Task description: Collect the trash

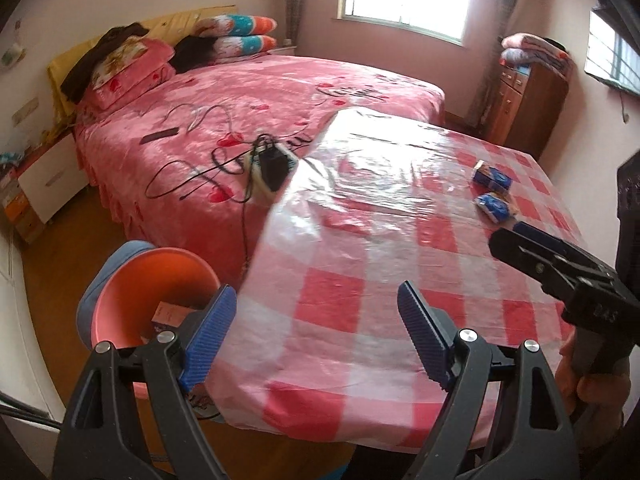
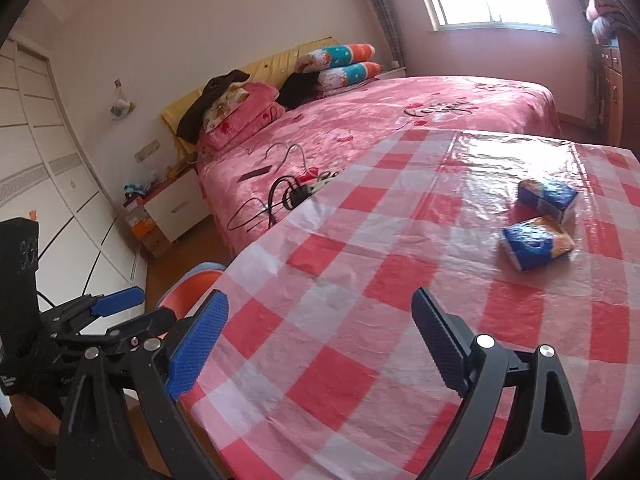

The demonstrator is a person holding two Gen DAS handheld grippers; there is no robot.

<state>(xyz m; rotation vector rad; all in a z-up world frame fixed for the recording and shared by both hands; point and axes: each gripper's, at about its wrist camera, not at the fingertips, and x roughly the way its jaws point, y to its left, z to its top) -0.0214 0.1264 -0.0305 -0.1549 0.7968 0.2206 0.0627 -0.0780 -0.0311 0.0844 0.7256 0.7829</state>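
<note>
A table [image 2: 360,288] draped in a glossy red-and-white checked plastic cloth fills the foreground of a bedroom. Beyond its far edge stands a bed [image 1: 248,92] with a pink cover, where a black charger and its tangled cord [image 1: 272,164] lie.

Two small blue packets sit on the table, toward its far right part. The farther packet [image 2: 548,198] and the nearer packet [image 2: 536,246] lie just beside each other, nearly touching. Both look like crumpled soft wrappers with blue and orange print. They appear to be the trash left to collect.

Below the table's near left corner, on the floor side, stands a pink bin [image 1: 156,292] with a piece of card or a small box already inside.

The left gripper [image 1: 316,336] hovers over the table's near edge, close to the bin, its blue-padded jaws spread wide with nothing between them. The right gripper [image 2: 320,344] hangs over the near part of the table, jaws also wide apart and empty, well short of the packets.

The packets probably weigh very little and will squash under pressure. The glossy cloth looks slick, so a packet may slide if nudged from one side. Closing across the middle of a packet's short width, both pads meeting it together, seems the safest hold.
</note>
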